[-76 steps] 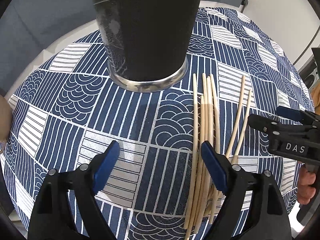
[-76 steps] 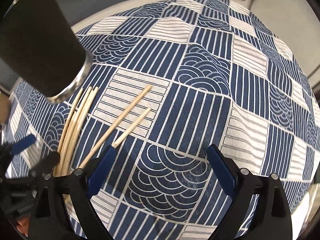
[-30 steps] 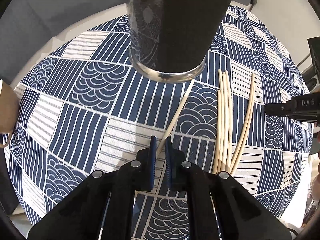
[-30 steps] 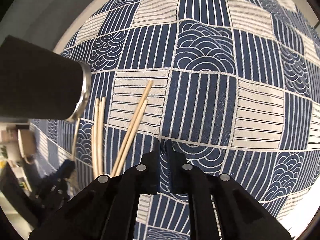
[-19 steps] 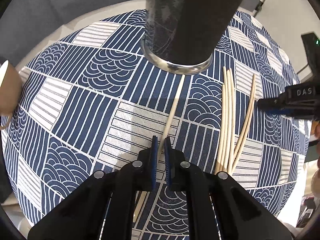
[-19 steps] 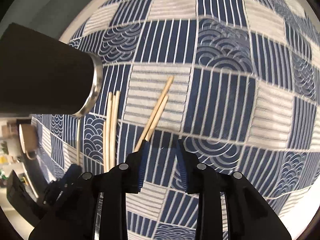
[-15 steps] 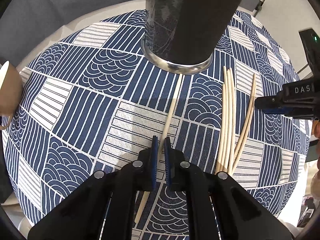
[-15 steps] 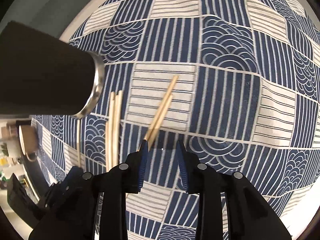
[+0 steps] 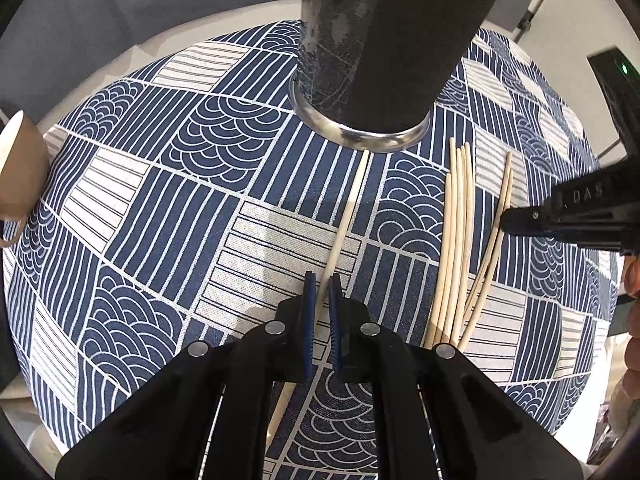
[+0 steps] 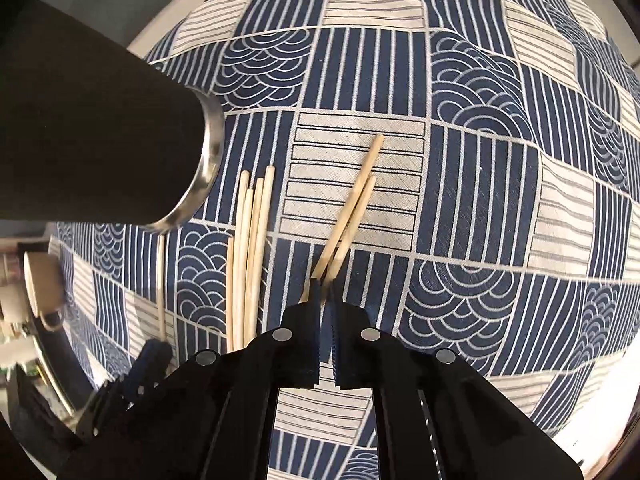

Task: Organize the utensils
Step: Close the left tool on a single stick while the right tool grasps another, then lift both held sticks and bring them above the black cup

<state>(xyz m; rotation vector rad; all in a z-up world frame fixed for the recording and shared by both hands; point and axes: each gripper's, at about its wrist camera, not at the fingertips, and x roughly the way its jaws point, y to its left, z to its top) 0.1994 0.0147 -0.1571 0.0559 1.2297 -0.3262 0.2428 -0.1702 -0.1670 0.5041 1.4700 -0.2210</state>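
Note:
My left gripper point(image 9: 322, 294) is shut on one pale wooden chopstick point(image 9: 348, 216); its far end reaches the base of the black tumbler with a steel rim point(image 9: 380, 40). Several loose chopsticks point(image 9: 456, 240) lie in a bundle to the right. Beyond them lies a pair of chopsticks point(image 9: 505, 184), which the right gripper point(image 9: 507, 218) meets from the side. In the right wrist view my right gripper point(image 10: 326, 292) is shut where the pair point(image 10: 354, 204) runs between its jaws; whether it grips one or both is unclear. The tumbler point(image 10: 88, 120) and bundle point(image 10: 250, 248) lie to the left.
A blue and white patterned tablecloth point(image 9: 160, 200) covers the round table. A tan mug point(image 9: 16, 168) stands at the left edge, also seen as the mug point(image 10: 40, 284) in the right wrist view. A person's fingers point(image 9: 632, 280) show at the right edge.
Both grippers stood open at first. The left one shut on a single chopstick and has kept still. The right one slid over to the pair, opened, and has now shut on it.

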